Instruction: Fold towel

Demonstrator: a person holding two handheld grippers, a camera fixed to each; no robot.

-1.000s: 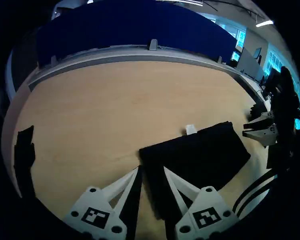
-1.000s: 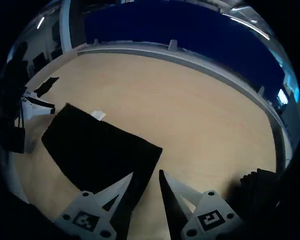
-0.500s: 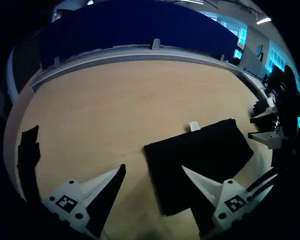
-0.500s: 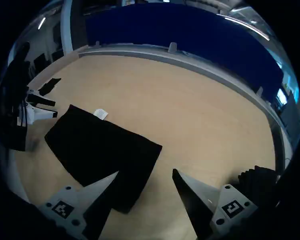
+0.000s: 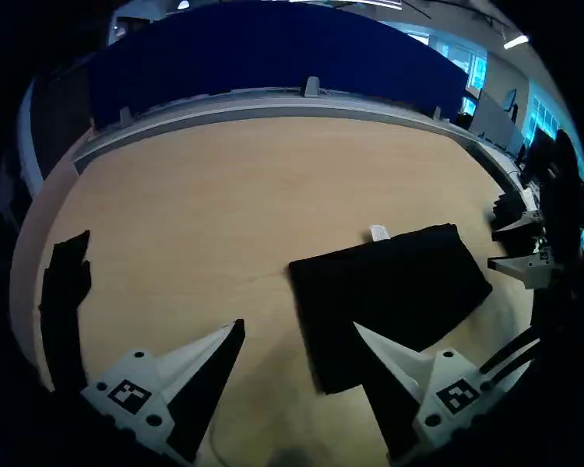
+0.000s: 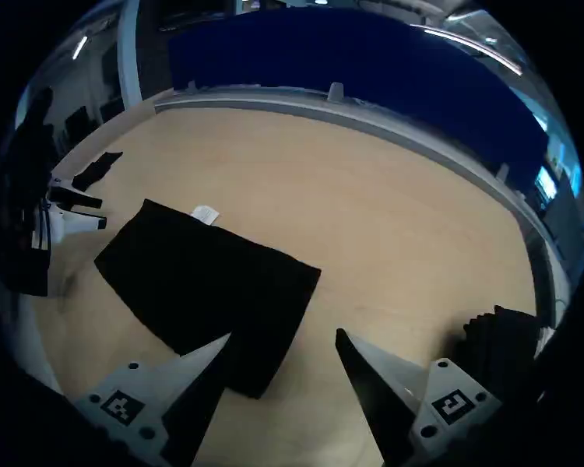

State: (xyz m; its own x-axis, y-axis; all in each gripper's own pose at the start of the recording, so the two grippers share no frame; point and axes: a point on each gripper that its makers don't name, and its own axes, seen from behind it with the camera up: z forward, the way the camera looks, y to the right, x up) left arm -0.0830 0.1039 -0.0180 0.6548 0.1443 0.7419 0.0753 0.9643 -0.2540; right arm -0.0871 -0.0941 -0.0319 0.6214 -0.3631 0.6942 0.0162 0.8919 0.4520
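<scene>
— Where's the towel point(image 5: 393, 288)?
— Black, folded flat on the table point(image 5: 214, 194), well short of the blue partition point(image 5: 276, 54).
— Your grippers?
— My left gripper point(image 5: 297, 324) and right gripper point(image 6: 283, 334) gape empty, farther from the partition. This fold seems laid; next I'd pinch an edge.

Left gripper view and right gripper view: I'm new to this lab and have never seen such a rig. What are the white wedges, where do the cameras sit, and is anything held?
A person holds a two-finger gripper in each hand. A fisheye camera rides on each and looks forward along its fingers, which are the white wedges at the bottom. The left gripper is open in its own view, and the right gripper is open in its view. Neither holds anything. On the wooden table a black towel lies flat, with a white tag at its far edge.
</scene>
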